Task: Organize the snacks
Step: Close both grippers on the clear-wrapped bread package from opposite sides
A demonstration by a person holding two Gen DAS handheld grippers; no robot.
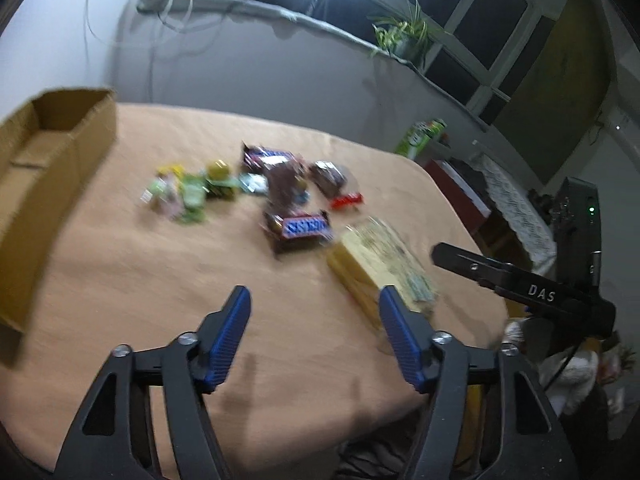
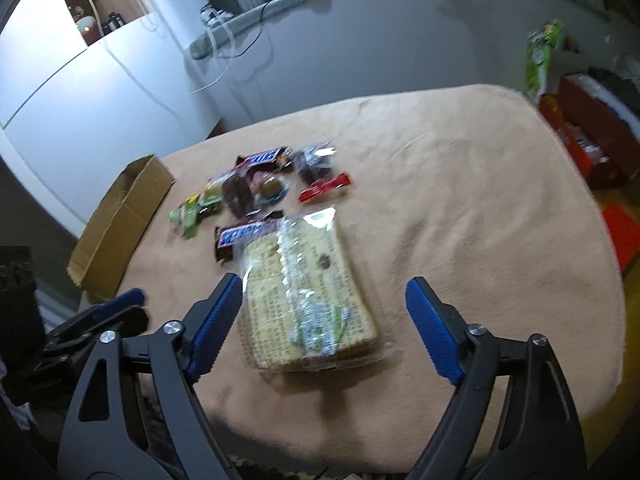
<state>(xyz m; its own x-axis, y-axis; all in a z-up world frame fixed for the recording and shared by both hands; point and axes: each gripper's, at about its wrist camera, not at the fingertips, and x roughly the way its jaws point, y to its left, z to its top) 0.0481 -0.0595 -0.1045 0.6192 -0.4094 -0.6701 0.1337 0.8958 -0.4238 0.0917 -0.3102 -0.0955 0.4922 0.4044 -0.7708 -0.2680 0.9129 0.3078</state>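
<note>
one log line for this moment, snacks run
left claw open, empty | right claw open over cracker pack | snacks on table | box empty

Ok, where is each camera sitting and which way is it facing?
Left wrist: on the left gripper, above the near table edge, facing the snack pile and cardboard box; right gripper at right.
Right wrist: on the right gripper, above the cracker pack; left gripper at lower left.
Shared: table, snacks, box.

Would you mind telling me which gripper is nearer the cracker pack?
Right. The right gripper hangs open directly over the cracker pack; the left gripper, also open, sits off to its left.
</note>
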